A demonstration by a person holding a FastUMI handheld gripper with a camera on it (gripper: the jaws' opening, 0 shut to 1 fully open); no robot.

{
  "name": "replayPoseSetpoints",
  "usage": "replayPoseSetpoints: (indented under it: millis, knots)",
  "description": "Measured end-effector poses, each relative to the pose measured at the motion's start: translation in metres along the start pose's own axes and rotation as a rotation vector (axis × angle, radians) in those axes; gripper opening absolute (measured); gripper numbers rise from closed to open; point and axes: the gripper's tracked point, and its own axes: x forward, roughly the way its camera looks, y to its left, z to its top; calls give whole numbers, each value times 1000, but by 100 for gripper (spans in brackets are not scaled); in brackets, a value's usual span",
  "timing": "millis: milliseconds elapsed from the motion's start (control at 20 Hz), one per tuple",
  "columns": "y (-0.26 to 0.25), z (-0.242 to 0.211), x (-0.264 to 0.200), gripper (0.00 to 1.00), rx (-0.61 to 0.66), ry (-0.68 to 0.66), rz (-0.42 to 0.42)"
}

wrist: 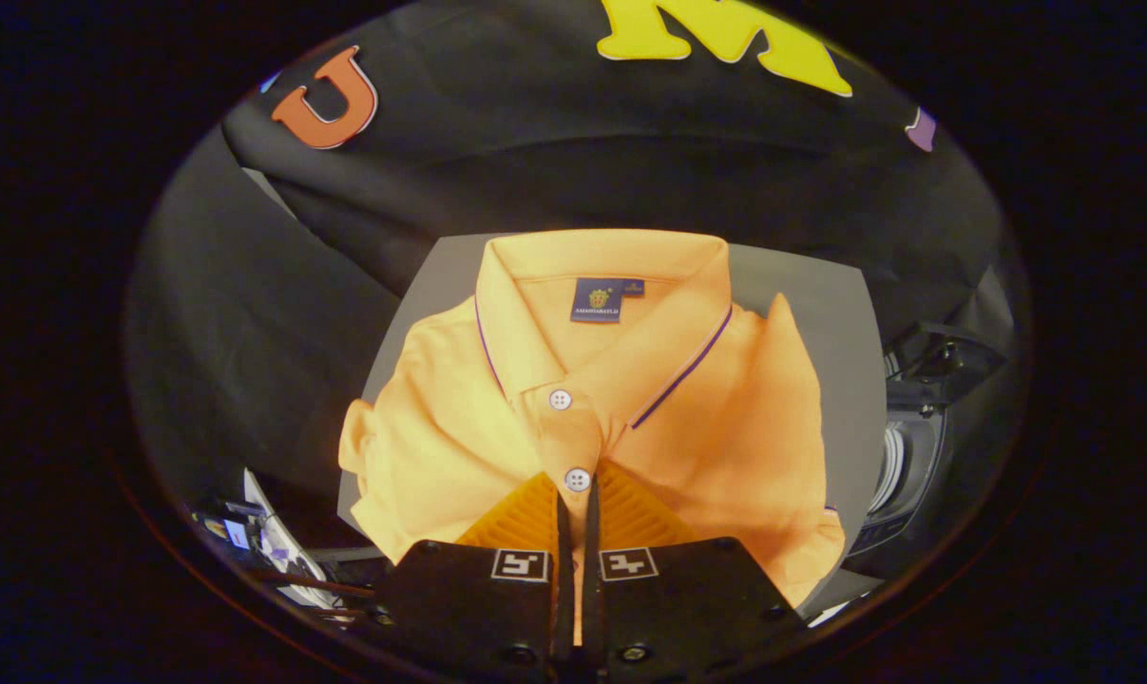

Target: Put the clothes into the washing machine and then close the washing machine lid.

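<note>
An orange polo shirt lies folded on a grey surface. The shirt is the thing to look at, so every place here is told from it.

The collar is at the far end of the shirt, and it stands open. A small dark label sits inside the collar at the back. A thin dark stripe runs along the collar's edge. Two white buttons sit on the strip down the front. The upper button is just below the collar. The lower button is nearer the gripper.

The gripper is at the near end of the shirt, right by the lower button. Its jaws are almost together, with a thin slit between them. The button strip of the shirt runs down into that slit. The jaws look closed on the shirt's front there, pinching the cloth. The ribbed pads lie against the shirt on both sides of the strip.

The black cloth wall hangs behind the shirt, past the collar. To the right of the shirt, off the edge of the surface, is a dark machine with a round pale opening. It is too dim to tell what is inside it. To the left of the shirt, down low, lie some small mixed things too blurry to name.
</note>
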Motion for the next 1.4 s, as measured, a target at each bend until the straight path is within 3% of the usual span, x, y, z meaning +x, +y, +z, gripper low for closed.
replayPoseSetpoints:
  millis: [600, 1400]
  knots:
    - [-6, 27, -59, 6, 42, -109, 67]
    - [-69, 5, -144, 7, 200, -266, 18]
